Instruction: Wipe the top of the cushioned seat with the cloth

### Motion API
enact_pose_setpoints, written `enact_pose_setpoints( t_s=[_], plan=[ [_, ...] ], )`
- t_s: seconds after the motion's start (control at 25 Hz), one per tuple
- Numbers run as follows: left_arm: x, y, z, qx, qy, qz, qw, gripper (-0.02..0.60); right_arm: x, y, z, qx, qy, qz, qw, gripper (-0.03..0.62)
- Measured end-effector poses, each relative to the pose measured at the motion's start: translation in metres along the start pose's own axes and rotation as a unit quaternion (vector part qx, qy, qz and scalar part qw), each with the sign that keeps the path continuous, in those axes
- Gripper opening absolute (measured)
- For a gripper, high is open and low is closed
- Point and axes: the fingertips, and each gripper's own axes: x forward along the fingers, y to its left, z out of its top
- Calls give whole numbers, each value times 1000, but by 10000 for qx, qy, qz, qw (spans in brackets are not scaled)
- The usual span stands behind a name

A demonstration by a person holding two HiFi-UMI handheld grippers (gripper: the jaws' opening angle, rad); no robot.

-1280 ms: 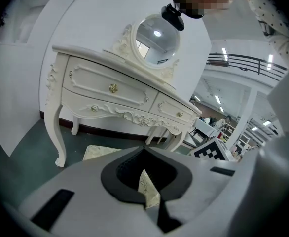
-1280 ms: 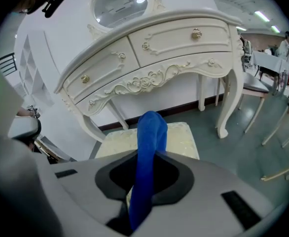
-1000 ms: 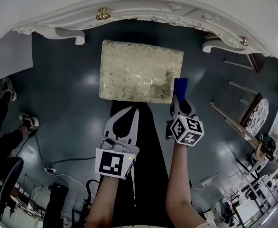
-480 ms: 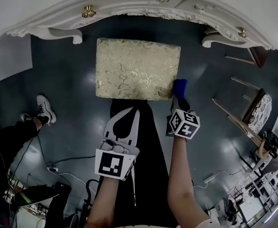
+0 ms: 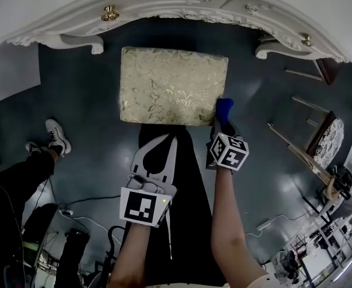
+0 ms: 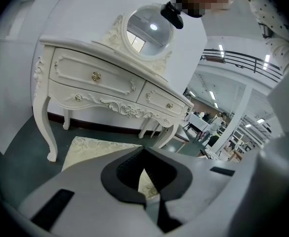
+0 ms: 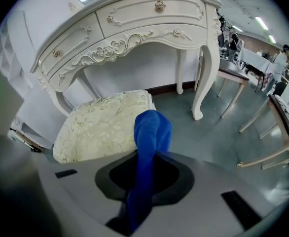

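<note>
The seat shows only its gold, leaf-patterned top in the head view; its legs are hidden beneath it. The white dresser behind it is cut off by the upper edge, and its mirror appears only in the left gripper view, partly covered by a mosaic patch. At the left edge a bystander's leg and shoe are half out of frame, and the chairs on the right are too warped to read well.

The right gripper is clamped on the blue cloth. The cloth's lower part is buried between the jaws, and its free end stands up past the tips. It sits at the seat's near right corner; whether it touches the cushion cannot be told.

The left gripper hangs just short of the seat's near edge, over the person's dark trouser leg. Its tips are together, nothing between them, with only a sliver of cushion showing through the slit
</note>
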Motion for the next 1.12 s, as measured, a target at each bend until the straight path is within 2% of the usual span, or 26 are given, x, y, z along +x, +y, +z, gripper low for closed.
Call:
enact_pose_setpoints(
  t_s=[0.32,1.12],
  plan=[
    [-6,8,-1,-1,-8,46,10000,-2,-2,8,0,4,12,-107,9999,64],
    [-23,28,9,-175,-162,133,9996,-2,-6,71,3,-356,-49,220,9991,64]
  ],
)
